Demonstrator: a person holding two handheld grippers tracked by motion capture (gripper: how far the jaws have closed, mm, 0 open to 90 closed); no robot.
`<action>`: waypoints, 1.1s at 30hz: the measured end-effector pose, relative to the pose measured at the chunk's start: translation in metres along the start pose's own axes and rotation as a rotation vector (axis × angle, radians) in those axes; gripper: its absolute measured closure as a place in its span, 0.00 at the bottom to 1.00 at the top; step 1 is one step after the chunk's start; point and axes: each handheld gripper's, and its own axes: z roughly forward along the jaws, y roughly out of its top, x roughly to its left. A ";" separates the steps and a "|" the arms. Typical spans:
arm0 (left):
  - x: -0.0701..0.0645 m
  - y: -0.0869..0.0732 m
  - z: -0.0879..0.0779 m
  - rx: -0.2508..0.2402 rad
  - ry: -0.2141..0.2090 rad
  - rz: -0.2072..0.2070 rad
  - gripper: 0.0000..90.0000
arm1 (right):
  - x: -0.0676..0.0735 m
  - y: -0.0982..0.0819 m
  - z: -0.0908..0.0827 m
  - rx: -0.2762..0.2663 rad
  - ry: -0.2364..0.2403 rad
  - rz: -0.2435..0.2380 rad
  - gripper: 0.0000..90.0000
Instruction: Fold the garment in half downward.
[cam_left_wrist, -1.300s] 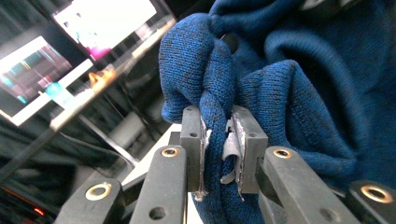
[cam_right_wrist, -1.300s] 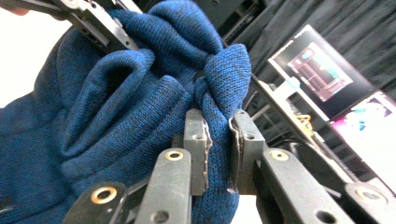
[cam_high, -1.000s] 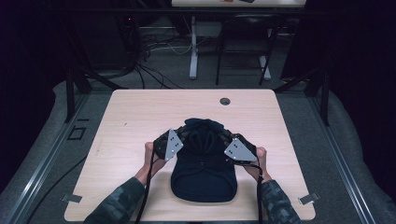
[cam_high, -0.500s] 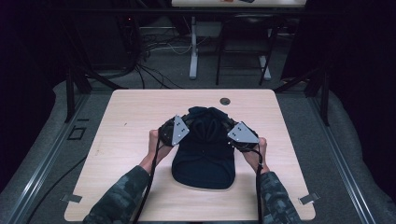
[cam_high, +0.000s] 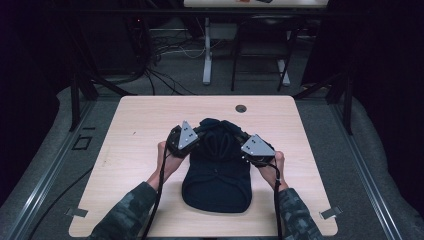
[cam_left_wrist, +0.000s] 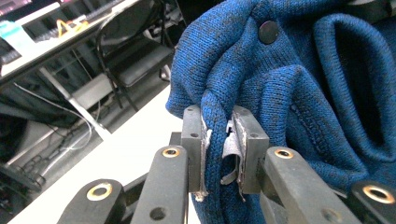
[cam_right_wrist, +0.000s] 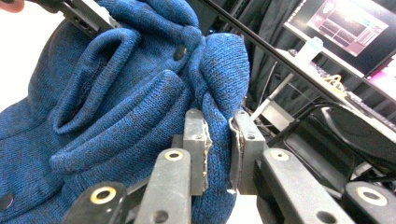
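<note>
Knit garment pinched by both grippers, far end lifted.
Left gripper (cam_left_wrist: 218, 140) jaws clamp a fold of the blue knit (cam_left_wrist: 299, 93); right gripper (cam_right_wrist: 219, 149) jaws clamp another fold on the opposite side. Knit sits mid-table (cam_high: 150, 115), near end flat toward the near edge, far end bunched up between the grippers. Looks like a fold in progress: grip done, laying over and flattening left. No containers.

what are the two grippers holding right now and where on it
Both hold the blue knitted garment. The left gripper is shut on a fold at its far left edge, the right gripper on a fold at its far right edge.
</note>
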 end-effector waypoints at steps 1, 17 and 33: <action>0.004 0.003 0.008 0.035 -0.025 -0.027 0.85 | -0.003 0.000 0.005 0.009 -0.004 0.003 0.87; -0.003 0.017 0.012 -0.042 0.141 0.067 0.86 | -0.032 0.008 0.019 -0.019 0.032 0.140 0.87; -0.028 -0.019 -0.007 -0.028 0.096 0.055 0.86 | 0.002 -0.015 -0.004 0.013 0.158 0.140 0.87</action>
